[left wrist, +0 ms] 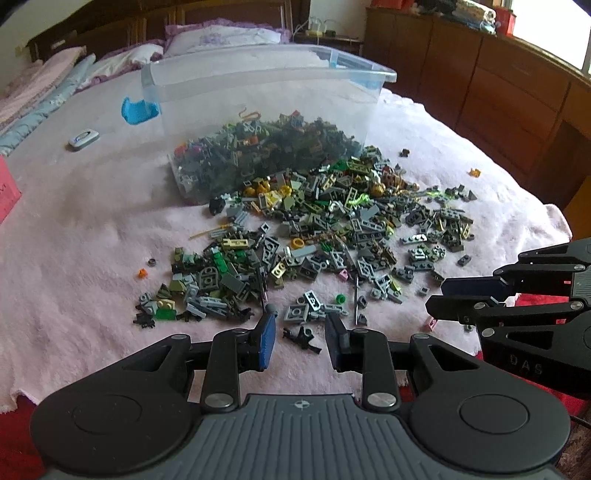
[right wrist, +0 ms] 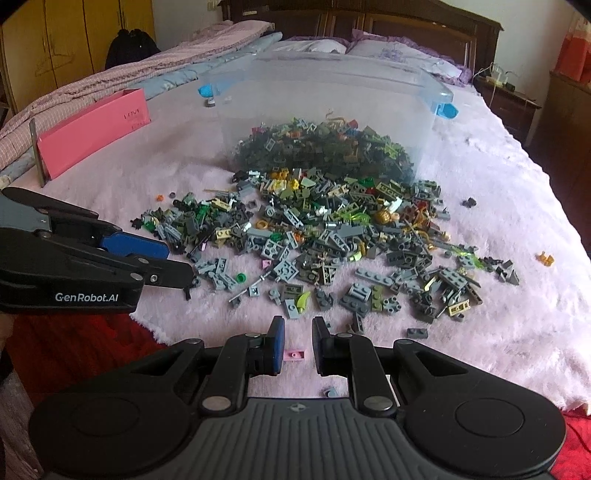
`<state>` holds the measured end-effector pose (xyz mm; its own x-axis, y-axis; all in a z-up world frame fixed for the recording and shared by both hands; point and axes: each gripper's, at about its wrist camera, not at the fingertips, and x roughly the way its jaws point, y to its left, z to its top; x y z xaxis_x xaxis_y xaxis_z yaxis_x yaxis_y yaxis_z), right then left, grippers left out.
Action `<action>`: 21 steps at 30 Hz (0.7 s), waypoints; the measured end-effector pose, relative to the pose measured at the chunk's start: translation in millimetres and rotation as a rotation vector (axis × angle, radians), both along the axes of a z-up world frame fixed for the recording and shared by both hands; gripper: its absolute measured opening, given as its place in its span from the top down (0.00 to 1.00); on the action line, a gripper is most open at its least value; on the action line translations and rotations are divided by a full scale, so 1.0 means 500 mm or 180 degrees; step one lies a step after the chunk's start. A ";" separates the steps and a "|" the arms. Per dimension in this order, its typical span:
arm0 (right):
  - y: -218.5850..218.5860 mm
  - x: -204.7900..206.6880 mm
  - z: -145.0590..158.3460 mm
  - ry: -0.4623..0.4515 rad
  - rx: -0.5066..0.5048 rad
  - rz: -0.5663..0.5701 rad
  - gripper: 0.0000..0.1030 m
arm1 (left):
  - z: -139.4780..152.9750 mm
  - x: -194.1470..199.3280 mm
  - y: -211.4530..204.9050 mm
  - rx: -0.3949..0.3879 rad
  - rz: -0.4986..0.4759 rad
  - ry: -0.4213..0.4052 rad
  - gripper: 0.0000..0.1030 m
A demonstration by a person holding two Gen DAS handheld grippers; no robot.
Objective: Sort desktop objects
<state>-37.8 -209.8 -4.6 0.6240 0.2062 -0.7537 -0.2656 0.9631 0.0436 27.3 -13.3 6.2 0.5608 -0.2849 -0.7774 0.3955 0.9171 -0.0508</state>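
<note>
A large pile of small toy bricks point(left wrist: 325, 229), mostly grey, green and yellow, spills from a clear plastic bin point(left wrist: 258, 110) lying on its side on a pink fuzzy blanket point(left wrist: 74, 240). The pile point(right wrist: 332, 229) and bin point(right wrist: 325, 103) also show in the right wrist view. My left gripper point(left wrist: 300, 334) is open and empty at the pile's near edge, over a small black piece point(left wrist: 301, 338). My right gripper point(right wrist: 298, 341) is open and empty, with a pink flat brick point(right wrist: 294, 355) lying between its fingers on the blanket. Each gripper shows in the other's view, the right one point(left wrist: 436, 299) and the left one point(right wrist: 181, 264).
A pink box point(right wrist: 96, 136) stands at the left on the blanket. A small silver device point(left wrist: 83, 139) lies left of the bin. Stray pieces lie apart: an orange one point(left wrist: 475, 172), a black one point(left wrist: 405, 152). Pillows and a wooden headboard point(right wrist: 369, 18) are behind; wooden cabinets point(left wrist: 480, 74) at right.
</note>
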 end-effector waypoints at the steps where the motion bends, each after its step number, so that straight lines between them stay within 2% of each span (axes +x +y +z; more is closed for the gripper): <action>1: 0.000 0.000 0.002 -0.0013 -0.0002 -0.0001 0.83 | 0.002 0.000 0.000 -0.0004 0.0002 -0.0010 0.70; 5: 0.000 0.000 0.009 -0.0043 0.0001 -0.0004 0.83 | -0.003 0.001 0.000 0.0005 -0.0001 0.0022 0.70; 10: 0.003 -0.002 -0.001 0.0017 -0.0001 0.0005 0.83 | -0.035 0.008 -0.006 0.0049 -0.0018 0.0162 0.69; 13: 0.005 -0.004 -0.007 0.0050 0.0000 0.0018 0.83 | -0.055 0.016 -0.009 0.0057 -0.0037 0.0223 0.63; 14: 0.006 -0.005 -0.007 0.0052 -0.0001 0.0021 0.83 | -0.059 0.019 -0.010 0.0050 -0.0056 0.0227 0.57; 16: 0.005 -0.005 -0.008 0.0057 0.0002 0.0020 0.83 | -0.064 0.021 -0.013 0.0050 -0.0102 0.0214 0.54; 21: 0.004 -0.005 -0.012 0.0077 0.0016 0.0011 0.83 | -0.068 0.017 -0.021 0.0157 -0.0262 0.0104 0.54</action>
<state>-40.4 -207.7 -10.5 0.6050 0.2122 -0.7674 -0.2676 0.9620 0.0550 35.8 -23.9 -27.6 0.5112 -0.2901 -0.8091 0.4686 0.8832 -0.0206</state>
